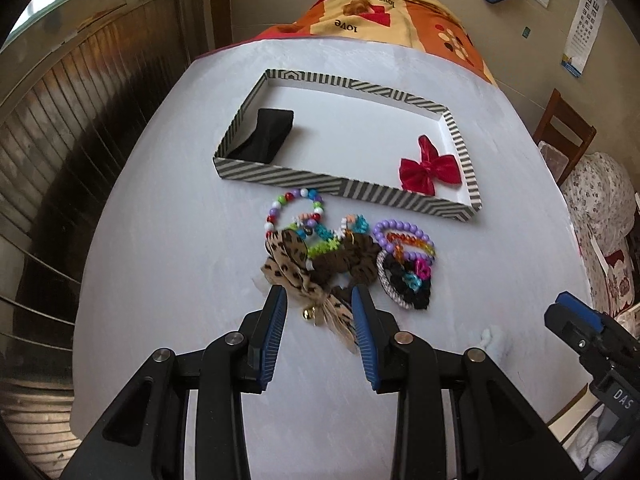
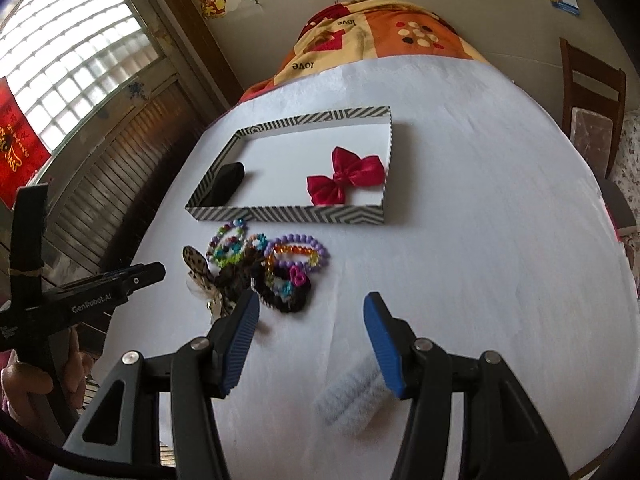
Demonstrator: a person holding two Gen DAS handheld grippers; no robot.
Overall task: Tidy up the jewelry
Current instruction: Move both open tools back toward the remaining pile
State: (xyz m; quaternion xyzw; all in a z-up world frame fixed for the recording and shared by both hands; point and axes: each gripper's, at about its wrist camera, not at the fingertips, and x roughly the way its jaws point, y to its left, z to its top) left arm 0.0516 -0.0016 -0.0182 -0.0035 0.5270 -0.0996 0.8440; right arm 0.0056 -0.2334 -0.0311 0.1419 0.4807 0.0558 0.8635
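A striped shallow box (image 1: 280,176) (image 2: 288,214) lies on the white table and holds a black hair band (image 1: 264,134) (image 2: 226,184) at its left and a red bow (image 1: 430,168) (image 2: 346,174) at its right. In front of it lies a pile: a leopard-print bow (image 1: 296,268) (image 2: 200,268), a multicoloured bead bracelet (image 1: 294,210) (image 2: 228,240), a purple bead bracelet (image 1: 402,234) (image 2: 298,248) and black scrunchies (image 1: 404,284) (image 2: 286,292). My left gripper (image 1: 319,300) is open, its fingers on either side of the leopard bow's tail. My right gripper (image 2: 310,304) is open and empty, just right of the pile.
The white table (image 1: 180,280) (image 2: 480,240) drops off at left toward a wooden slatted wall (image 1: 60,140). A patterned blanket (image 1: 380,12) lies beyond the far edge. A wooden chair (image 2: 592,100) stands at right. A white fuzzy item (image 2: 352,400) lies under my right gripper.
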